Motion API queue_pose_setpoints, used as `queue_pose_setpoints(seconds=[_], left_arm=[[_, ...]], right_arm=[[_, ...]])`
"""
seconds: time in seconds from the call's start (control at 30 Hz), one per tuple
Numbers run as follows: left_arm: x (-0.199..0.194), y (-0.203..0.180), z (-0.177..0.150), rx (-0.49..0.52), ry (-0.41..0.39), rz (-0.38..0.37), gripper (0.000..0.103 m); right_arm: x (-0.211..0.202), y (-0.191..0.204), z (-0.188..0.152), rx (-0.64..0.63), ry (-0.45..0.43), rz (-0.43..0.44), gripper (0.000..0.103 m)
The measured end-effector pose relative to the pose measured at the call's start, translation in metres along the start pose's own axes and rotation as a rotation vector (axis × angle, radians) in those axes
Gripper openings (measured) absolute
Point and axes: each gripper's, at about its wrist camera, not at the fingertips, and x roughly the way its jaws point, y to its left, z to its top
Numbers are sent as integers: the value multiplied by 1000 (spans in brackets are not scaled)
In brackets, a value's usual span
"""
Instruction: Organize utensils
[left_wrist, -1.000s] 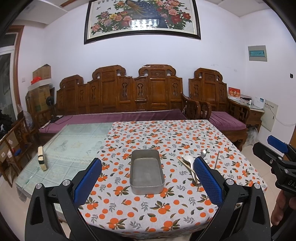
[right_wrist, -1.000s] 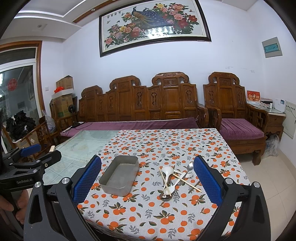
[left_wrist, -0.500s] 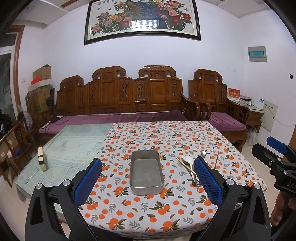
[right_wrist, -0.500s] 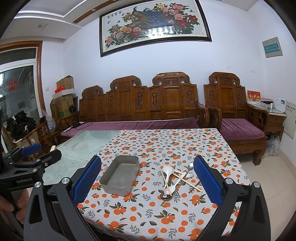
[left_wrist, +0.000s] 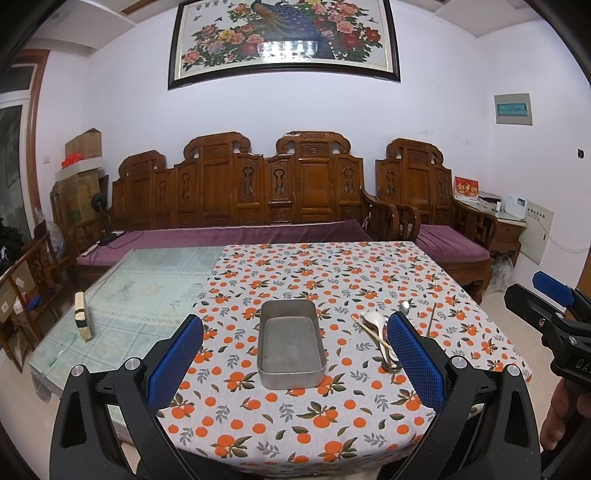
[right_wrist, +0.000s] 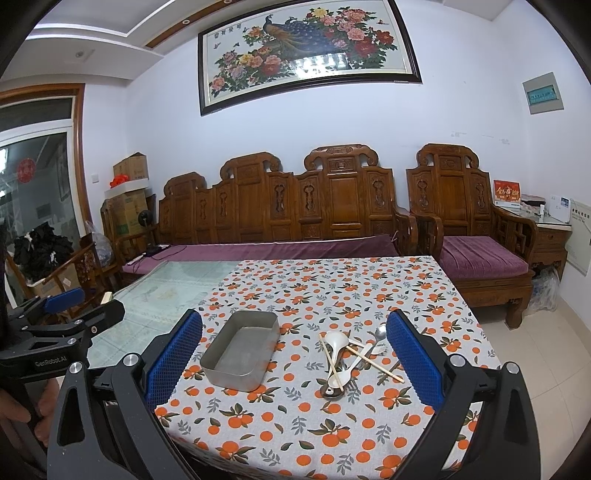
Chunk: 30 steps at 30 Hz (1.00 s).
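Both your hand-held grippers are spread wide with nothing in them: left hand-held gripper (left_wrist: 295, 347), right hand-held gripper (right_wrist: 293, 350), hovering off the near edge of the surface (right_wrist: 332, 284). The metal tray (right_wrist: 240, 350) sits near that edge, toward the middle. The utensil pile (right_wrist: 347, 358) lies beside it toward the right edge: white spoons, chopsticks, a metal spoon, all crossed. In the left view your right finger (left_wrist: 413, 358) cuts off half of it.
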Motion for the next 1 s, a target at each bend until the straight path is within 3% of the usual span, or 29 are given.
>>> queue_pose_setpoints(seconds=[0.37, 0.77, 1.0], left_arm=[[2, 2, -3, 2, 11, -6, 96], [40, 0, -21, 18, 109, -53, 96], [69, -6, -26, 43, 151, -82, 96]], right_arm=[[-3, 5, 3, 1, 2, -1, 100], [26, -15, -12, -6, 53, -2, 100], [60, -40, -19, 5, 100, -1, 87]])
